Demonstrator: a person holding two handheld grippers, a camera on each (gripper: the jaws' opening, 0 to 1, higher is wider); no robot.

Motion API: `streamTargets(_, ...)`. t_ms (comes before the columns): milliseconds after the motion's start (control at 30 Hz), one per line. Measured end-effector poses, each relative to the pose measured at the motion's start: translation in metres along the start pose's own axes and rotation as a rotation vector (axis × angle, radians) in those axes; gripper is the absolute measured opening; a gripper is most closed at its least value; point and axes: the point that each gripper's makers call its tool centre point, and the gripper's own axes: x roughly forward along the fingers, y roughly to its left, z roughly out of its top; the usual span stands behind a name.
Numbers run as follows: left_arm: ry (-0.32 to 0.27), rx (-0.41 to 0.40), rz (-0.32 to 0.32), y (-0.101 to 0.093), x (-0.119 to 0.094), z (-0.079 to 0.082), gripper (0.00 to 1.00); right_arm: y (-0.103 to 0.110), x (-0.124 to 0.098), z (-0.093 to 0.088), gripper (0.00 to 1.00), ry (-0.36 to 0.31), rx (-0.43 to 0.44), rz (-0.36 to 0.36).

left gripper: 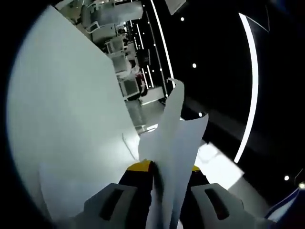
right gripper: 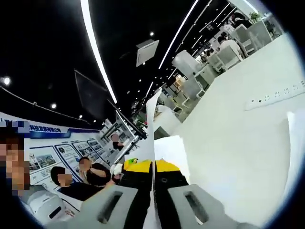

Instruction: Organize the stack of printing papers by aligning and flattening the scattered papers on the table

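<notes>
Above the white desk (left gripper: pixel 62 143), paper (left gripper: pixel 174 143) pinched edge-on and bowing in both grippers, left (left gripper: pixel 164 174) and right (right gripper: pixel 153 167), jaws nearly shut on it; likely to crease or slip if pulled unevenly.

A white table (right gripper: pixel 228 143) carries a white power strip (right gripper: pixel 274 95) and a paper sheet (right gripper: pixel 296 143).

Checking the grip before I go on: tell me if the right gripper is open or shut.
Shut. In the right gripper view, the right gripper has its jaws pressed together on the thin edge of a paper sheet.
</notes>
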Motion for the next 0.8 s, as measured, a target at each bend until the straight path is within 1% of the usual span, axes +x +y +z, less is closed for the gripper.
streamTargets(200,0.0,-0.001,-0.004,-0.002,-0.001,-0.001,0.21,-0.003,0.006,-0.008,0.0,0.015,0.014,-0.003)
streamTargets(400,-0.001,-0.002,-0.004,-0.002,-0.001,0.0,0.21,0.003,0.013,-0.015,0.0,0.034,0.02,0.021)
streamTargets(600,-0.001,-0.004,-0.003,0.0,0.0,0.0,0.21,0.011,0.017,-0.017,0.0,0.035,0.011,0.036)
streamTargets(800,-0.004,-0.011,-0.003,0.0,0.001,0.001,0.21,0.015,0.02,-0.023,0.0,0.046,0.005,0.039)
